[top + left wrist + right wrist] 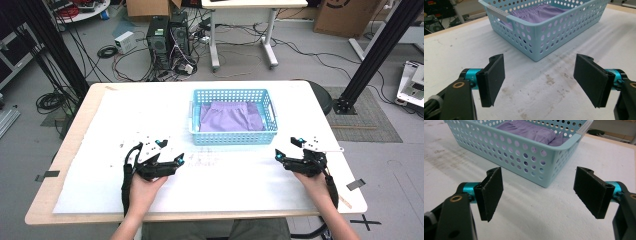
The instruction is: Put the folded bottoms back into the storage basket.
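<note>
A light blue perforated basket (233,136) stands at the middle of the table, and a folded purple cloth (231,117) lies inside it. My left gripper (177,161) rests low over the table left of the basket's front, open, with only stained white table cover between its jaws. To the right of the basket's front, my right gripper (278,155) is open too, holding nothing. The left gripper view has the basket (554,27) and the cloth (536,13) ahead of the open gripper (540,82). In the right gripper view the basket (524,160) and cloth (529,130) lie beyond the open gripper (539,197).
A white cover (150,115) spreads over the wooden table (65,150). Computer towers (167,37), cables and a white desk (250,5) stand on the floor behind. Black frame posts (380,45) rise at both sides.
</note>
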A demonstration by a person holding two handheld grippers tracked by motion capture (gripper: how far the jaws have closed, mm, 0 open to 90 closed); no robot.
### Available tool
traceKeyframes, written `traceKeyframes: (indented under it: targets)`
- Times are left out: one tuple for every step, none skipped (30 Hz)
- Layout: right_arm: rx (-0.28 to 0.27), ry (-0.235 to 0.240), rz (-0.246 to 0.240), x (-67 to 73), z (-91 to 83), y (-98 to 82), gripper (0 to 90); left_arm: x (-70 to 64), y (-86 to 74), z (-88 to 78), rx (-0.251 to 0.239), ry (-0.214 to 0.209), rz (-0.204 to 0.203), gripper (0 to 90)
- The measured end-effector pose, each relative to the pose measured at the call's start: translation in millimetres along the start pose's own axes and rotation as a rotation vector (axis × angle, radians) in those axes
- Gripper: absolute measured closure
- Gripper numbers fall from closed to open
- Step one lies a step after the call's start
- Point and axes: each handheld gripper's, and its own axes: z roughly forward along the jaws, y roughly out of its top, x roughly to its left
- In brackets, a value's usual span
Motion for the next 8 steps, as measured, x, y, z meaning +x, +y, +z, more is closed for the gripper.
traceKeyframes:
  targets:
    - [0.003,0.001,0.001,0.1,0.2,-0.1,24.3,0.0,0.1,0.2,0.003,-0.003,-0.001,25.2]
    - [0.006,0.002,0.002,0.2,0.5,-0.3,24.1,-0.2,0.1,0.7,0.002,-0.004,0.001,25.2]
    - [0.006,0.001,0.0,-0.2,0.8,-0.4,24.0,-0.6,0.0,1.0,0.003,-0.004,0.0,25.2]
    - [0.006,-0.001,-0.001,-0.4,1.0,-0.6,24.0,-0.8,-0.2,1.2,0.004,-0.002,0.0,25.2]
    - [0.006,-0.001,0.001,-0.6,1.2,-0.8,24.0,-0.6,-0.3,1.5,0.005,-0.003,0.003,25.2]
    - [0.01,-0.002,0.0,-1.0,1.4,-1.1,23.9,-0.3,-0.3,1.5,0.007,-0.003,0.005,25.2]
    - [0.012,-0.001,0.003,-1.5,1.5,-1.4,23.8,-0.2,-0.4,1.5,0.008,-0.001,0.006,25.2]
    - [0.011,-0.003,0.001,-2.2,1.7,-1.6,23.6,0.0,-0.4,1.9,0.007,0.001,0.004,25.2]
